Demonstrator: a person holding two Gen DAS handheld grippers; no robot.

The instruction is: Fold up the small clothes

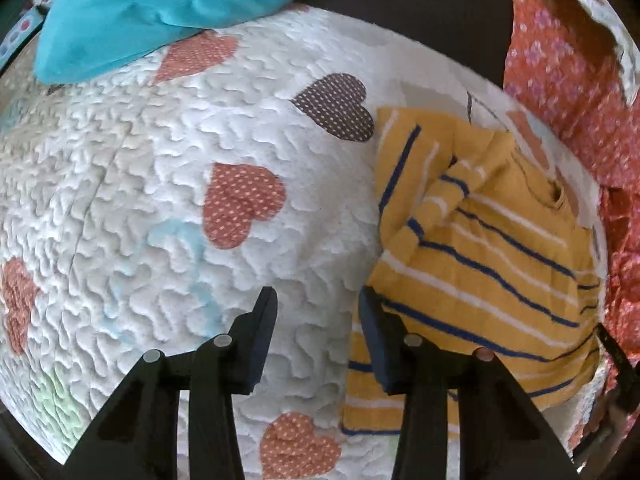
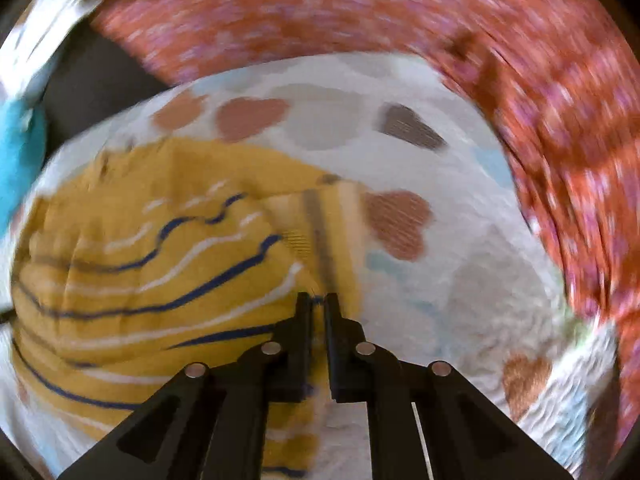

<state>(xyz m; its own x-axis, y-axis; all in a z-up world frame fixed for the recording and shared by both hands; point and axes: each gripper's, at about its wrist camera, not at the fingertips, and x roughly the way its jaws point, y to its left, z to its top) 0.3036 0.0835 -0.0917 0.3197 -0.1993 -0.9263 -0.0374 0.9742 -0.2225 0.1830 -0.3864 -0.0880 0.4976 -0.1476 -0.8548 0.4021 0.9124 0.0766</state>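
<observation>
A yellow shirt [image 1: 480, 248] with blue and white stripes lies rumpled on the quilted bedspread [image 1: 180, 140], one sleeve folded over its body. My left gripper [image 1: 318, 304] hovers at the shirt's left edge and is open. Only quilt shows between its fingers, and the right finger [image 1: 372, 320] is over the shirt's border. In the blurred right wrist view, my right gripper [image 2: 318, 300] is shut on an edge of the shirt [image 2: 140, 260]. The cloth bunches up toward its tips, and a hem runs away from them.
The bedspread [image 2: 460, 280] is white with dotted hearts. A teal cloth [image 1: 160, 8] lies at its far left corner. Red floral fabric [image 1: 568, 80] is heaped along the right side, also seen as red floral fabric [image 2: 400, 20] around the quilt. A dark gap [image 1: 400, 12] lies beyond the far edge.
</observation>
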